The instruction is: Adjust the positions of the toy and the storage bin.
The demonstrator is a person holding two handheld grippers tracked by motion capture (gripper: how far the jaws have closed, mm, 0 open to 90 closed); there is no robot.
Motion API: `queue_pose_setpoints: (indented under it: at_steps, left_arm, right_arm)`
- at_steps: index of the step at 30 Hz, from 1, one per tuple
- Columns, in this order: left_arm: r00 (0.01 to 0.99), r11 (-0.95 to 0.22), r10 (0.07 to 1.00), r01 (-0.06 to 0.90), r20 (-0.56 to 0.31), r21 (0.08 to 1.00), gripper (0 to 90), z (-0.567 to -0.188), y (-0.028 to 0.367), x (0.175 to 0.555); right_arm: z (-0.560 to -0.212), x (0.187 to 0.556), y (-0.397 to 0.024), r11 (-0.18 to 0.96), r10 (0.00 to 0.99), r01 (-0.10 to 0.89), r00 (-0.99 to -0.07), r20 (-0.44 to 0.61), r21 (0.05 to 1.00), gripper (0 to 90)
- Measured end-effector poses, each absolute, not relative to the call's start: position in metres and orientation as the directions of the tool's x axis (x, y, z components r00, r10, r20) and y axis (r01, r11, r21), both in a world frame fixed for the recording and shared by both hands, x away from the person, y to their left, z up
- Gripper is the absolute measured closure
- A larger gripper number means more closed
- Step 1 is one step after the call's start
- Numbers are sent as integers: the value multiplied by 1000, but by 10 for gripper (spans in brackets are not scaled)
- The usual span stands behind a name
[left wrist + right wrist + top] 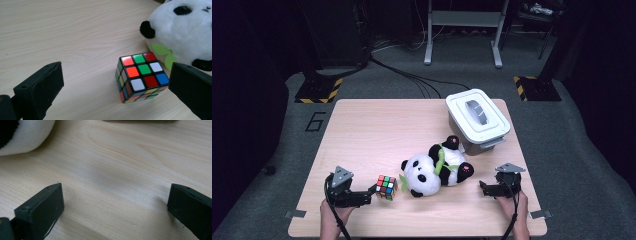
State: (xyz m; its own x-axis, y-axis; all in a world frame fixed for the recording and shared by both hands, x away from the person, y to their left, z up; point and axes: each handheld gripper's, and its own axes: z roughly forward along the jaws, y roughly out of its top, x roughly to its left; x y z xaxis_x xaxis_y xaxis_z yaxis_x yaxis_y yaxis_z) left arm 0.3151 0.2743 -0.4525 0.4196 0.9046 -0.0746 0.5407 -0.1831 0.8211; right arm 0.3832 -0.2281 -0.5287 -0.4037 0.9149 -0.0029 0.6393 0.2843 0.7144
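A scrambled puzzle cube (386, 187) sits near the table's front left, touching a plush panda (432, 172) that lies on its back mid-table. My left gripper (371, 192) is just left of the cube, open. In the left gripper view the cube (141, 76) lies ahead between the spread jaws, closer to the right one, with the panda's head (185, 27) behind it. My right gripper (482, 188) rests at the front right, just right of the panda's foot, open. In the right gripper view its jaws (116, 188) frame bare wood, and the panda (25, 135) shows at top left.
A white lidded box (477, 120) stands at the table's back right, behind the panda. The wooden table (377, 130) has bare room across its left and back. Beyond it are dark floor, cables and stand legs.
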Motion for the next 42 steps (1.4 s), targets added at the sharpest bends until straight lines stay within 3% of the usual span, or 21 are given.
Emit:
queue_pose_setpoints:
  at_steps: [13,20,24,42]
  left_arm:
    - [463,-293,886,561,0,774,6,-480,221,330]
    - [499,-336,867,586,-1,738,186,-502,220,337]
    - [514,-338,858,577,-9,743,339,-504,220,339]
    - [477,-310,878,531,24,789,344,-492,242,327]
  right_arm:
    - [-529,383,-228,284,914,639,-405,-2,715,0]
    - [-529,383,-228,285,914,638,-406,-2,715,0]
    - [-529,383,-228,285,914,638,-406,-2,715,0]
    - [-529,383,-228,285,914,638,-406,-2,716,1]
